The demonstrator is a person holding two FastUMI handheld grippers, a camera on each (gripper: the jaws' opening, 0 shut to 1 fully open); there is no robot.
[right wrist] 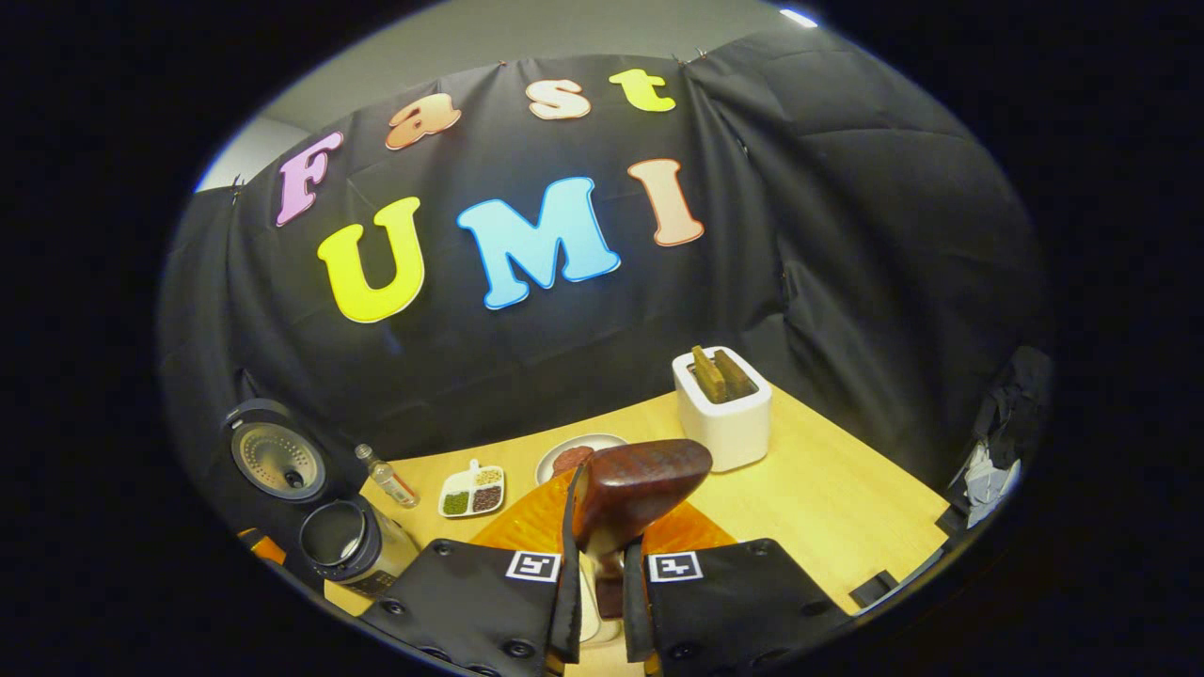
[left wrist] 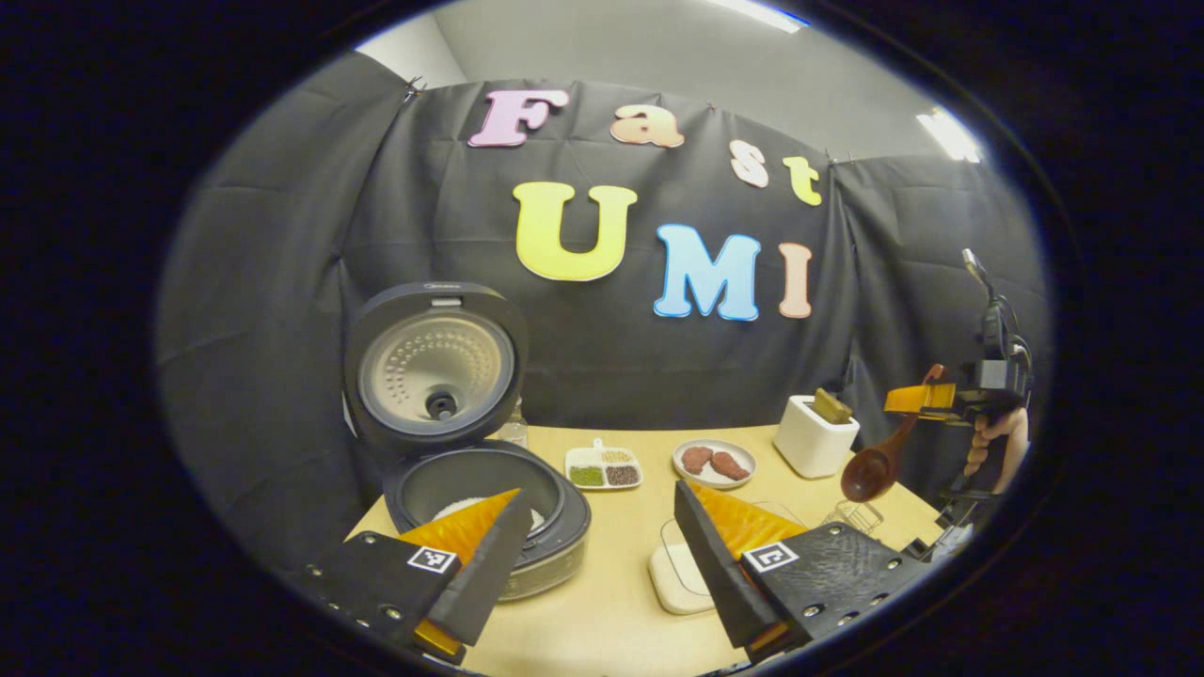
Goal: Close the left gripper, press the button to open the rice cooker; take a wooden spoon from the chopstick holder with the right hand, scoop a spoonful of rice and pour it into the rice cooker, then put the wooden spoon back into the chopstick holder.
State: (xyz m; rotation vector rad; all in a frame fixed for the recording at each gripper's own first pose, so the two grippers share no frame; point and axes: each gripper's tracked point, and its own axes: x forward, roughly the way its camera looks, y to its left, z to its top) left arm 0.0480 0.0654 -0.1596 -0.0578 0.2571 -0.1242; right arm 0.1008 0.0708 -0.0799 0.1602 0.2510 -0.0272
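Observation:
The rice cooker [left wrist: 484,498] stands open at the left of the table, lid [left wrist: 433,371] upright and white rice in its pot. My left gripper [left wrist: 599,498] is open just in front of the cooker, with nothing between its fingers. At the far right a hand holds my right gripper [left wrist: 926,400], which is shut on the wooden spoon [left wrist: 870,470]; the spoon's dark bowl hangs down above the wire chopstick holder [left wrist: 851,515]. In the right gripper view the gripper [right wrist: 607,541] clamps the spoon [right wrist: 640,484] by its handle. The open cooker [right wrist: 339,536] lies far to the left there.
A white container [left wrist: 677,574] with a clear lid sits between my left fingers. Behind are a divided dish of beans [left wrist: 604,467], a plate of meat [left wrist: 713,463] and a white toaster [left wrist: 814,432] with bread. A small bottle [right wrist: 386,480] stands by the cooker.

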